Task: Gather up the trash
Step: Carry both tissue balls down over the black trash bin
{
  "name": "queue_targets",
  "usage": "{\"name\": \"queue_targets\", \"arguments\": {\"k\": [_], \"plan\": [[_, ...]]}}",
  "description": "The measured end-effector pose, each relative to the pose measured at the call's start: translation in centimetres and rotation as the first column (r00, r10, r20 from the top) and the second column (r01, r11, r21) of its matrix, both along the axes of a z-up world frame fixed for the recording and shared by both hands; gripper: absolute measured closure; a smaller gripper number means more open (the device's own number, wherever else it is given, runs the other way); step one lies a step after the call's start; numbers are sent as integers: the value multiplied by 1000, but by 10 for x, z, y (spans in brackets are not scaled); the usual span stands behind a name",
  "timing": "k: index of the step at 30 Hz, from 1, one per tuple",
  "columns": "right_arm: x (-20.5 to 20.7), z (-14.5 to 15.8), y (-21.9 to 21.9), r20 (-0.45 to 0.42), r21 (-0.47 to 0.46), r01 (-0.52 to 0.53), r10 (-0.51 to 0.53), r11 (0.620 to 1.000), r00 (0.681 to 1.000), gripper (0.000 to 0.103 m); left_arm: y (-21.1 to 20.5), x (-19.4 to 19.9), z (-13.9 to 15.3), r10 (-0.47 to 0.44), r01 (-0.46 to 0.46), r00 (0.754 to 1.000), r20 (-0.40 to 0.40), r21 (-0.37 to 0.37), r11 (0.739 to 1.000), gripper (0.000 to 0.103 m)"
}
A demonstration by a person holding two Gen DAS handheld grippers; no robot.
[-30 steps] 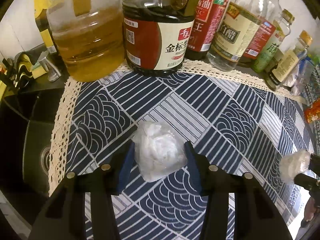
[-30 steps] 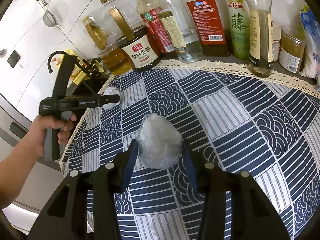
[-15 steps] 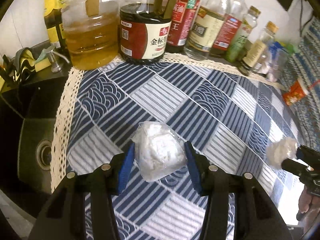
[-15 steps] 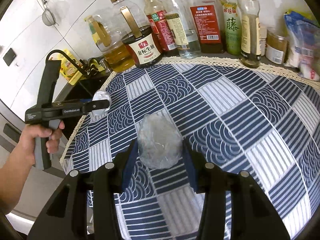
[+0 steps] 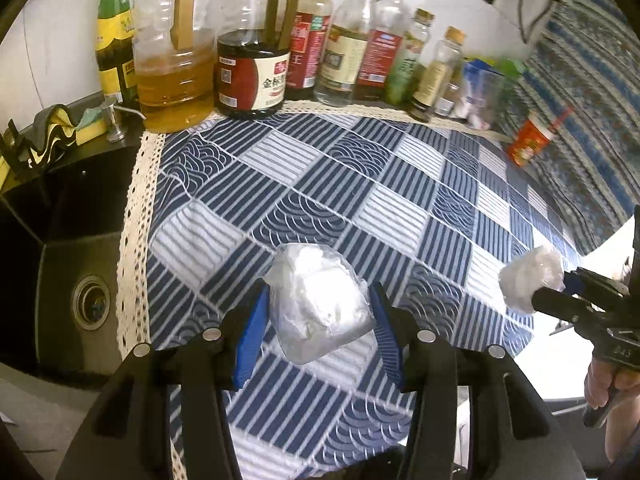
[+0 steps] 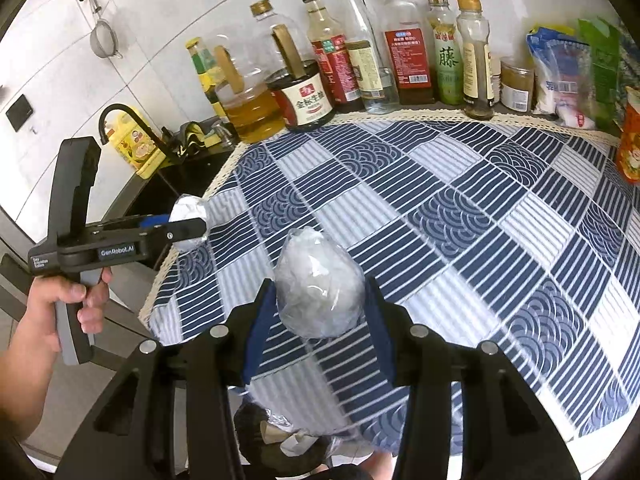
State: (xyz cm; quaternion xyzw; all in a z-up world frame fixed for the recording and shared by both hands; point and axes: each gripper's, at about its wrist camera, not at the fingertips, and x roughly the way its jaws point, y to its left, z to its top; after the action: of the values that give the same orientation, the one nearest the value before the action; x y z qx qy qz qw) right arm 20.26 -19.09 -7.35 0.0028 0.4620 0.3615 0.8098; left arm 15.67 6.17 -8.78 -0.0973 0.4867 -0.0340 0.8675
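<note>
My left gripper (image 5: 318, 312) is shut on a crumpled white wad in clear plastic (image 5: 318, 306), held above the front of the blue patterned tablecloth (image 5: 360, 184). My right gripper (image 6: 318, 300) is shut on a second clear plastic wad (image 6: 318, 288), held over the cloth's front edge. Each gripper shows in the other's view: the right one (image 5: 560, 296) with its wad (image 5: 528, 280), the left one (image 6: 192, 228) with its wad (image 6: 190, 210). A dark trash bin with wrappers inside (image 6: 280, 436) shows below the right gripper.
Several oil and sauce bottles (image 5: 252, 76) line the back wall. A black sink (image 5: 76, 280) with a drain lies left of the cloth, with a sponge (image 5: 86, 130) and tap (image 6: 132, 120). A red snack cup (image 5: 532, 142) and bagged goods (image 6: 560, 76) stand at the right.
Both grippers have pulled back from the bottles toward the table's front edge, each still holding its wad. The bin has come into the right wrist view.
</note>
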Motion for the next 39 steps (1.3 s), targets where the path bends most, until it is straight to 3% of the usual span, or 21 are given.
{"name": "queue_targets", "arguments": {"k": [13, 20, 29, 39], "plan": [[-100, 14, 17, 32, 0, 27, -27, 1000, 999, 57, -11, -100, 21, -83, 84, 992, 95, -11, 996, 55], [-143, 9, 27, 12, 3, 30, -30, 1000, 999, 57, -9, -141, 18, -104, 108, 990, 91, -41, 993, 55], [-171, -14, 43, -52, -12, 12, -13, 1000, 999, 57, -17, -171, -13, -128, 130, 991, 23, -67, 989, 55], [-185, -69, 44, -179, -65, -47, 35, 997, 983, 57, -24, -192, -77, -108, 94, 987, -122, -117, 989, 55]]}}
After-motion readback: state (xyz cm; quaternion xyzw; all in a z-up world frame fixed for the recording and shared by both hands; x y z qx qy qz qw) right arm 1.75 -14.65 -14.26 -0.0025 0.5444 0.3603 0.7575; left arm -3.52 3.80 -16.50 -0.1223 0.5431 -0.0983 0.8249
